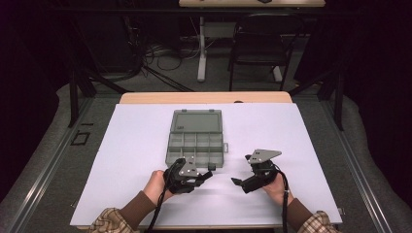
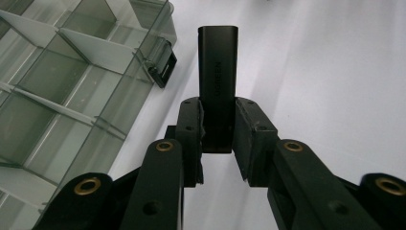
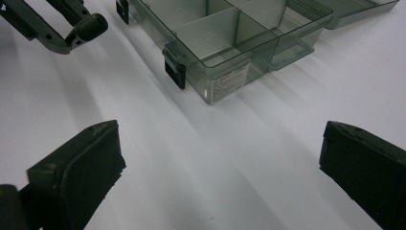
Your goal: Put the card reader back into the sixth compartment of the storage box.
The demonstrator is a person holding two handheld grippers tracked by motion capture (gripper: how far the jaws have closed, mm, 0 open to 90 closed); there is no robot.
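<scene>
black, the small rectangular plastic adapter (image 2: 218,81) sits clamped in our left gripper (image 2: 218,136) beside the smoky clear plastic compartment box (image 1: 196,138); right gripper (image 3: 215,167) gapes, holding nothing; we should lower it squarely into one compartment

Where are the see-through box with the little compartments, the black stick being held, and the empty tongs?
Compartment box (image 1: 196,143): high view, on a divider in its open tray.
Black stick (image 2: 218,72): left gripper view, on its lettered face above the tongs.
Right tongs (image 3: 218,165): right gripper view, midway between the open tips.
</scene>
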